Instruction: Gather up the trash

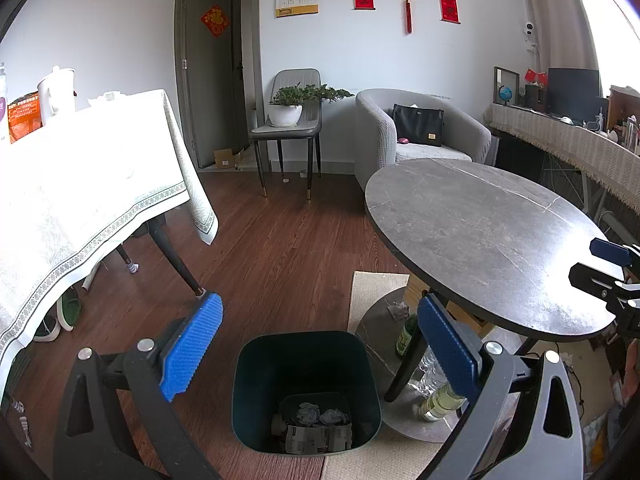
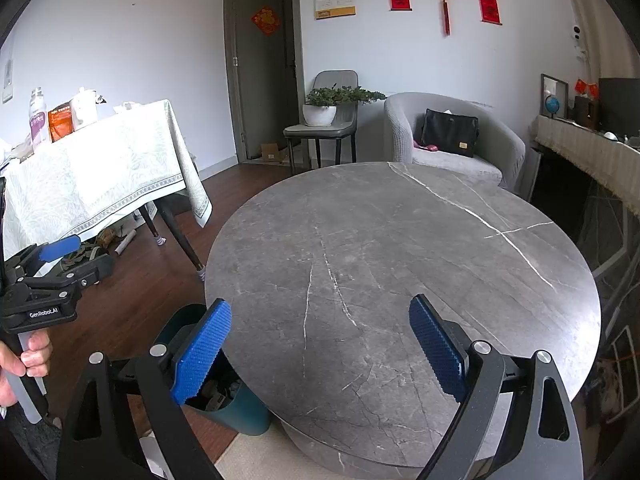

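Our left gripper (image 1: 318, 344) hangs over the wooden floor (image 1: 280, 248) with its blue pads spread wide and nothing between them. Directly below it stands the dark green bin (image 1: 306, 390), upright, its near edge by a pale rug (image 1: 376, 292). Inside the bin lie crumpled balls of paper (image 1: 320, 416) on top of flat printed sheets, all resting at the bottom.

To the right of the bin is the round grey stone tabletop (image 1: 488, 240); its surface is bare where we see it from the left wrist view. Under it, on the round base, stand a green bottle (image 1: 406, 332) and a clear bottle (image 1: 438, 398) holding yellowish liquid, just beside a dark table leg. A scrap of crumpled paper (image 1: 398, 310) lies on the base behind the green bottle.

Our right gripper (image 2: 320, 344) hovers above the near side of the tabletop (image 2: 400, 280), its fingers also wide apart and holding nothing. From this view the bin (image 2: 224, 404) sits at the left edge of the tabletop, partly hidden behind the left pad.

A hand (image 2: 24, 364) at the far left of the right wrist view grasps the handle of the other gripper. On the left stands a table with a white cloth (image 1: 80, 192); far behind are a grey armchair (image 1: 420, 136) and a potted plant (image 1: 292, 106) on a chair.
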Tool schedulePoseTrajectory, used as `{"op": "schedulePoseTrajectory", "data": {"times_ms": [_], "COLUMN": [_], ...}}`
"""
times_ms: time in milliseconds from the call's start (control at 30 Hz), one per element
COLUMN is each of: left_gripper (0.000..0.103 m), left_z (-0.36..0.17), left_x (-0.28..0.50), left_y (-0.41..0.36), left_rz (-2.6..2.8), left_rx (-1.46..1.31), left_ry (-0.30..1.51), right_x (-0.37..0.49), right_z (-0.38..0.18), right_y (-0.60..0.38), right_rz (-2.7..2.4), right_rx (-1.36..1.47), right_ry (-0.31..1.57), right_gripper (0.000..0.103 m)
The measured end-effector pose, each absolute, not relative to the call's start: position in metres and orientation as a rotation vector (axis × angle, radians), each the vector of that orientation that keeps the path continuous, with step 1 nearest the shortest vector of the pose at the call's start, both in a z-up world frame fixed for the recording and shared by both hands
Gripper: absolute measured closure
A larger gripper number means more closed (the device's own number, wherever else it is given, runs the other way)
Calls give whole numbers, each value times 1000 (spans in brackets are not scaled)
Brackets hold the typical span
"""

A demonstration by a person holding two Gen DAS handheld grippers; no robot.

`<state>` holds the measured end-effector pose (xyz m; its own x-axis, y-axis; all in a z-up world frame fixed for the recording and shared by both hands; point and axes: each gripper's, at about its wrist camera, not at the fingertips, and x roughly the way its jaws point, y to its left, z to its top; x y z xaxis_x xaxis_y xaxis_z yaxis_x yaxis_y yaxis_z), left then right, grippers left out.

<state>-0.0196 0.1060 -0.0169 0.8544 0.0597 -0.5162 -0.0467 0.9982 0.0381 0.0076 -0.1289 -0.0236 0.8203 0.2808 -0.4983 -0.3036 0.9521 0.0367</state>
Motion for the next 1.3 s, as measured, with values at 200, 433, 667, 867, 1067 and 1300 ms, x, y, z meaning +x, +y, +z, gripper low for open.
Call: {"op": "schedulePoseTrajectory", "data": {"times_ms": [200,433,667,867,1067,1300], "left_gripper": [3,3,3,3,3,3], "left_z": [-17,-18,-18,-19,-18,-21], "left_x": [-20,-19,-19,-19,-19,-20], "left_y": [106,106,106,106,106,106], "left_rz": [55,56,56,57,57,59], "left_rx": [26,21,20,20,20,20], "left_ry": [544,547,547,547,547,550], "right_x": [8,8,8,8,8,8], "right_z": [-24,-24,-24,-24,-24,-24], "right_y": [-129,-129,-129,-129,-129,-130], "right_rz": [310,311,311,311,310,311], "right_rx": [-44,-44,-43,-44,-43,-43], "right_ry": [524,523,523,524,522,522], "right_gripper": [11,11,11,11,11,11]}}
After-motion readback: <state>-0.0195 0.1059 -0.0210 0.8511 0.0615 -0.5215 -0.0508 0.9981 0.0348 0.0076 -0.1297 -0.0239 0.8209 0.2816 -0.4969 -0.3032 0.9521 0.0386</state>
